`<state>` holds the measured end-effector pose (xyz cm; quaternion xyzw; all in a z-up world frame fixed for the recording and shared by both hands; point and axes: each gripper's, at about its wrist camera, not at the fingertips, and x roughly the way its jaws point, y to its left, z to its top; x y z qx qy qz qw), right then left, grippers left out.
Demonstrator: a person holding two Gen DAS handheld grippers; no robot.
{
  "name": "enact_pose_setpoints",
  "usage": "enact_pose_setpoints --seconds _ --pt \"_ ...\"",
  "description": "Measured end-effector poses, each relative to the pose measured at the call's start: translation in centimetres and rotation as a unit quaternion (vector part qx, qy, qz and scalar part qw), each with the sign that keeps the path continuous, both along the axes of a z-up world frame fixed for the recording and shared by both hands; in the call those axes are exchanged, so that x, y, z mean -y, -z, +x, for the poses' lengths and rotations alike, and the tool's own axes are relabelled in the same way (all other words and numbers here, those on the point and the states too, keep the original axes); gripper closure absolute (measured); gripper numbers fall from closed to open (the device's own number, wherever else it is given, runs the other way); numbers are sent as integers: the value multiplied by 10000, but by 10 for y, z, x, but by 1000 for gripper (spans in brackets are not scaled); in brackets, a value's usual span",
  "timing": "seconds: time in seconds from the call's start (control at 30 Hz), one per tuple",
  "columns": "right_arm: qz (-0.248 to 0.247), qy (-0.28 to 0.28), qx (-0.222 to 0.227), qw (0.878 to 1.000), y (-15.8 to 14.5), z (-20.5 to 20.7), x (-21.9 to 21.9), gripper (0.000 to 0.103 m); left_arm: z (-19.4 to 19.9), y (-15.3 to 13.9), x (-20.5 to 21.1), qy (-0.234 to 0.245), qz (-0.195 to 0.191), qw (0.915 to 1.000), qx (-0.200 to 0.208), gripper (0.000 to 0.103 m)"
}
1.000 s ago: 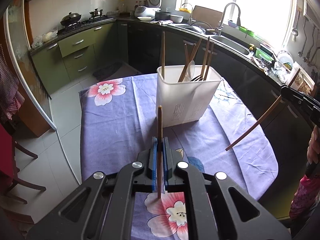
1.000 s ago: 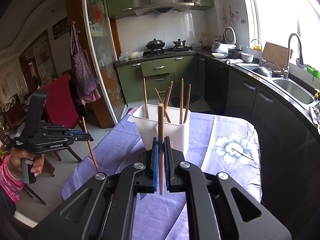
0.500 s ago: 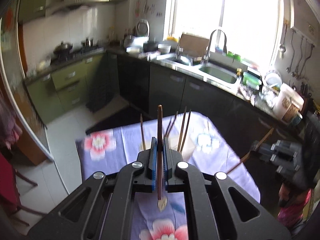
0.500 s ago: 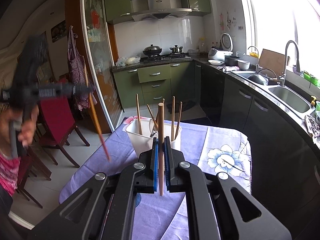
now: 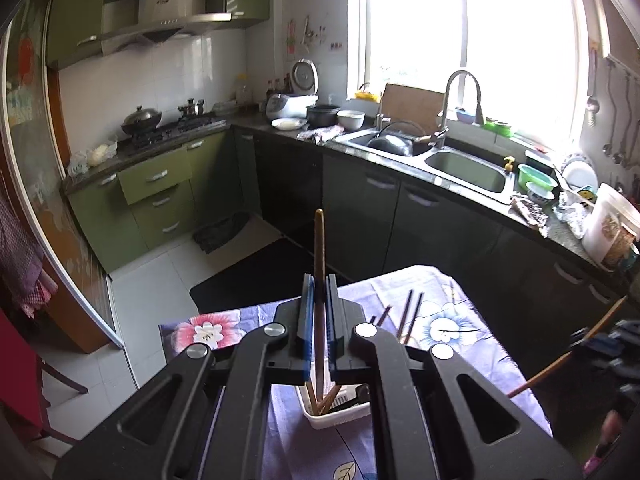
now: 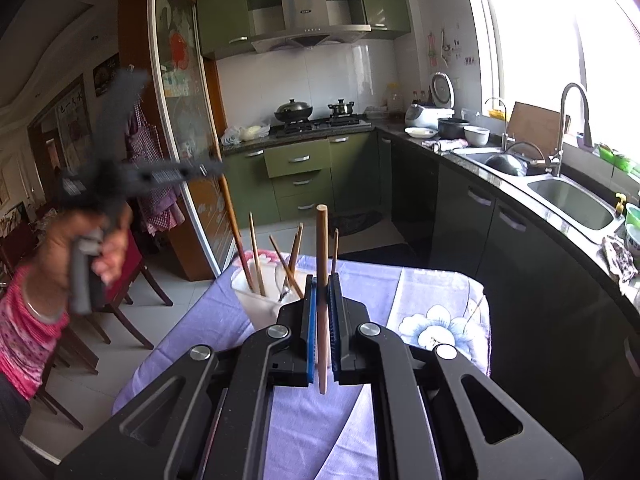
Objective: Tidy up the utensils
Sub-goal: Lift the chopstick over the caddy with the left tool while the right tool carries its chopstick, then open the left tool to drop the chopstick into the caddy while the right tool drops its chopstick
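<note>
The left gripper pinches a brown chopstick at mid-frame, above the white holder. The right gripper pinches a second chopstick upright at mid-frame.

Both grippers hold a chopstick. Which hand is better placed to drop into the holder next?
Left, probably. The left gripper is right above the holder, chopstick tip already inside. The right gripper sits further back.
</note>
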<state>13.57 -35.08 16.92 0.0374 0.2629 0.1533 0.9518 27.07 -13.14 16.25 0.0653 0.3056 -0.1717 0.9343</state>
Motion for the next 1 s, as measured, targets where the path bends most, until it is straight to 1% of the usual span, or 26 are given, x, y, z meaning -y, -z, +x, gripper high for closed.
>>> enact_pose_setpoints --seconds 0.1,0.17,0.2,0.23,0.27,0.3,0.33,0.4,0.5,0.6,0.67,0.73,0.87,1.0 --pt "59 -2 131 9999 -15 2 0 97 10 18 -1 -32 -20 9999 -97 98" --pt "112 16 232 9997 -28 6 1 97 14 28 -1 -23 40 9998 -176 97" --pt "150 27 287 9995 -35 7 2 97 15 34 -1 -26 53 9997 -226 96" --pt "174 27 320 9993 -40 9 3 97 15 39 -1 -15 73 9996 -264 92" --pt "213 28 359 9991 -47 11 4 97 15 44 -1 13 102 9994 -323 82" --pt "269 37 400 9988 -53 13 5 97 14 49 -3 12 125 9993 -358 77" --pt "302 49 424 9986 -59 16 5 97 12 52 -5 16 146 9992 -380 76" --pt "363 110 500 9980 -71 25 6 97 9 55 -8 35 136 9991 -394 76" --pt "457 181 554 9973 -85 42 3 97 1 51 -17 27 -3 9992 -388 75" --pt "508 228 542 9970 -91 65 -3 97 -12 45 -22 57 -64 9996 -267 73" --pt "527 243 479 9972 -89 82 -8 97 -24 42 -29 86 -112 9997 -191 68" --pt "489 278 382 9977 -81 97 -14 97 -33 41 -32 116 -122 9997 -164 66" --pt "307 290 44 9991 -46 122 -32 96 -53 43 -42 165 -102 9998 -71 65" --pt "232 248 -262 9991 -6 136 -44 96 -62 49 -52 170 -198 9996 -141 64"
